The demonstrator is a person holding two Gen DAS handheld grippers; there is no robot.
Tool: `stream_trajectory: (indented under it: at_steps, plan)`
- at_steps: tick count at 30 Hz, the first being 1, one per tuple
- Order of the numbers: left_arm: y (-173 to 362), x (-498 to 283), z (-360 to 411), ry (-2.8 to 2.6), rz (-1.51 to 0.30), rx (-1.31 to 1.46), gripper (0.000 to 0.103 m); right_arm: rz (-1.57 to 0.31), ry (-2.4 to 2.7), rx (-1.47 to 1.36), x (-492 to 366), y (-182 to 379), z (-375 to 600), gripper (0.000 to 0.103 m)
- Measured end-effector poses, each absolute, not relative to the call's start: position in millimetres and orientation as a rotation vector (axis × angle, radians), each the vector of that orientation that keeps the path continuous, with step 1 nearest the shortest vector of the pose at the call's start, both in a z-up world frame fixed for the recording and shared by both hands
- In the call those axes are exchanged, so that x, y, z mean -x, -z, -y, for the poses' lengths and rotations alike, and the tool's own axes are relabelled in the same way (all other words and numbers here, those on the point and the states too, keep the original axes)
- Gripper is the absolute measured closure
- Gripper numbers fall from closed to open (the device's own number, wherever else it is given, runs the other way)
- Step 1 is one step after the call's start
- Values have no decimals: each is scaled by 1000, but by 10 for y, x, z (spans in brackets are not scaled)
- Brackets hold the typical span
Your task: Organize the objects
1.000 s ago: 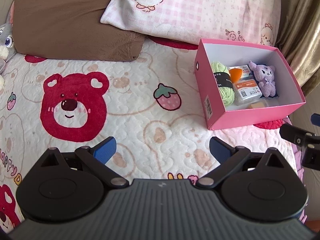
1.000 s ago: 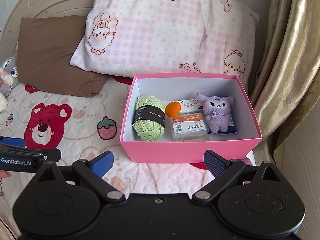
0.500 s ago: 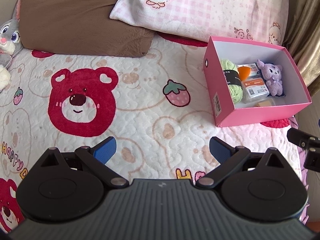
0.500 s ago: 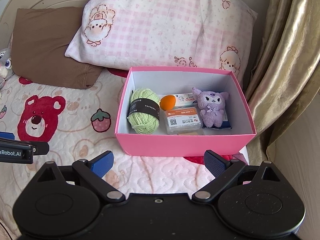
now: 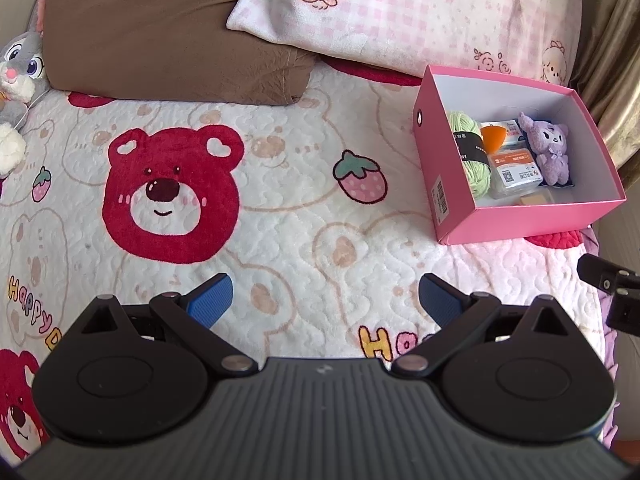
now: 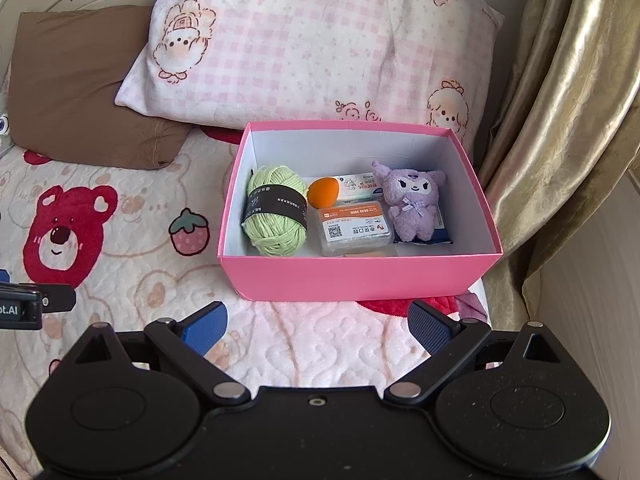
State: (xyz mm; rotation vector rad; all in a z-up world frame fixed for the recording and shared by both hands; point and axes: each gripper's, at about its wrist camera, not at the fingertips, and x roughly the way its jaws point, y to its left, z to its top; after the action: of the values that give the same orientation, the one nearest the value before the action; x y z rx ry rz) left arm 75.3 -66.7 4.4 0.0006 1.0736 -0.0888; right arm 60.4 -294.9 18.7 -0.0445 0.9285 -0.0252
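A pink box (image 6: 360, 276) (image 5: 520, 220) sits on the bed by the pillows. Inside it lie a green yarn ball (image 6: 276, 216) (image 5: 472, 152), an orange ball (image 6: 324, 192) (image 5: 494, 138), a clear plastic case with an orange label (image 6: 354, 230) (image 5: 516, 172), a purple plush (image 6: 412, 204) (image 5: 550, 152) and a flat packet (image 6: 356, 184). My right gripper (image 6: 316, 326) stands open and empty just in front of the box. My left gripper (image 5: 326, 300) hovers open and empty over the blanket, left of the box.
A bear-print blanket (image 5: 280, 220) covers the bed. A brown pillow (image 5: 160, 32) and a pink checked pillow (image 6: 320, 40) lie at the head. A grey rabbit plush (image 5: 18, 68) sits far left. Gold curtains (image 6: 560, 100) hang right of the box.
Both grippers have drawn back from the box and pillows, so the box looks smaller in the left wrist view. Both have stayed open and empty.
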Motion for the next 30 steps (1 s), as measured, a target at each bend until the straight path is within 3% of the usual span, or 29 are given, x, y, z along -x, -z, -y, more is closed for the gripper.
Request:
stream_trajectory:
  at_steps: [30]
  plan:
    - [-29, -743, 636, 106, -1110, -7, 2, -924, 13, 96, -552, -223, 2841, 5]
